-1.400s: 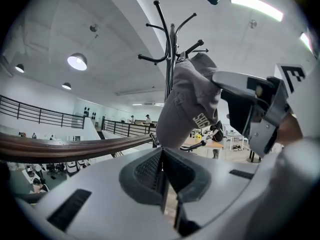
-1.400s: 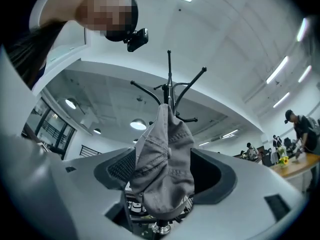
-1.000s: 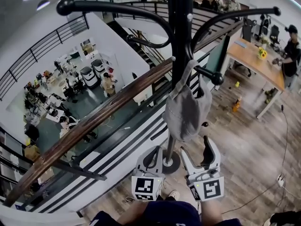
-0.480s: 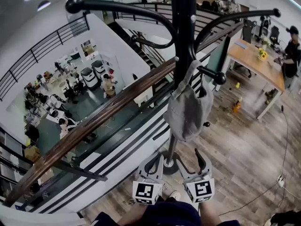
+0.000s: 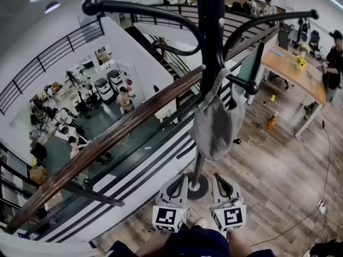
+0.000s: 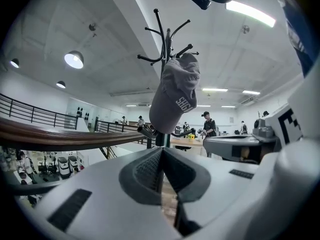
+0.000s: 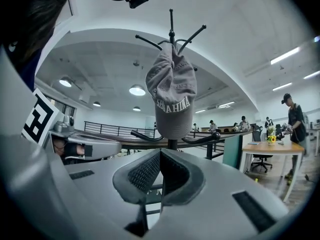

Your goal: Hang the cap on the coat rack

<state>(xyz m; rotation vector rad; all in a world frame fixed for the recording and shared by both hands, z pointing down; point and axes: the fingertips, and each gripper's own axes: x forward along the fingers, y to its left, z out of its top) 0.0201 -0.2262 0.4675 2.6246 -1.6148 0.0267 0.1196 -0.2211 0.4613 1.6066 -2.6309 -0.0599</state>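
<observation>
A grey cap [image 5: 217,123] hangs by its back strap from a lower hook of the black coat rack [image 5: 210,47], apart from both grippers. In the left gripper view the cap [image 6: 175,96] hangs on the rack [image 6: 165,39] ahead, and the right gripper view shows the cap [image 7: 171,96] straight ahead. My left gripper [image 5: 178,180] and right gripper [image 5: 220,178] sit side by side low by the rack's base, below the cap. Both are shut with nothing between the pads, as the left gripper [image 6: 161,166] and right gripper [image 7: 160,169] show in their own views.
A wooden handrail [image 5: 107,139] over black railings runs diagonally just left of the rack, with a lower floor beyond it. The rack's round base [image 5: 199,187] stands between the grippers. A wooden table [image 5: 292,68] with a person [image 5: 335,58] is at the right; an orange bottle [image 5: 269,121] stands on the floor.
My right gripper has drawn back from under the cap toward my body and its jaws have gone from wide open to shut. The left gripper has barely moved.
</observation>
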